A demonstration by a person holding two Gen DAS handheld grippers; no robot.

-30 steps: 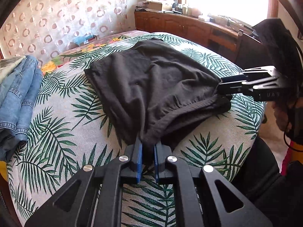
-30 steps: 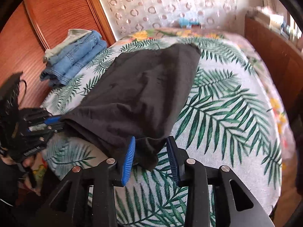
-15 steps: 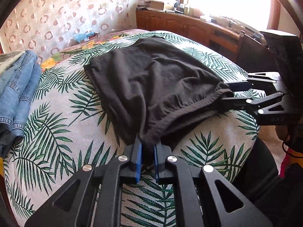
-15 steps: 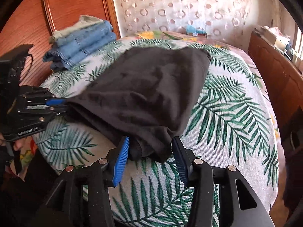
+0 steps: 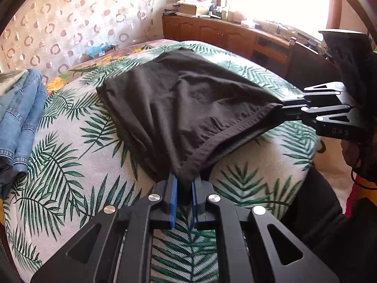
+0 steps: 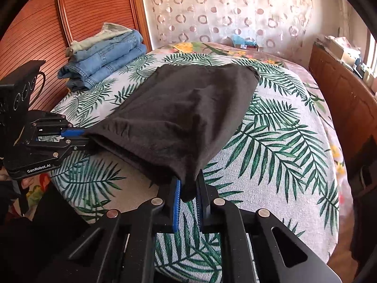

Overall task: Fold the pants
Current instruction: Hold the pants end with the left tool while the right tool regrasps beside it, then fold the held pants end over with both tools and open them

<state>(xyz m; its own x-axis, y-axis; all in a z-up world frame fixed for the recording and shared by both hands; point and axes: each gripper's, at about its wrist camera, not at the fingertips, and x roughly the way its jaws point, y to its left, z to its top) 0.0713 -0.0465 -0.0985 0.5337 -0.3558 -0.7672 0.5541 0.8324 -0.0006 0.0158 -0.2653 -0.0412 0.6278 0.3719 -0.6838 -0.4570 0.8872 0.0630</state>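
Note:
Black pants lie on a bed with a palm-leaf cover, folded in half, their near edge lifted. My left gripper is shut on the near left corner of the pants. My right gripper is shut on the near right corner of the pants. Each gripper shows in the other's view: the right one at the right edge, the left one at the left edge. The cloth hangs taut between them above the bed's near edge.
A stack of folded blue jeans lies at the bed's far left corner, also seen in the left wrist view. A wooden sideboard with clutter runs along the right. A wooden wardrobe stands at the left.
My right gripper has closed from open onto the near right corner of the pants. Both grippers have raised the near edge slightly. The left grip is unchanged.

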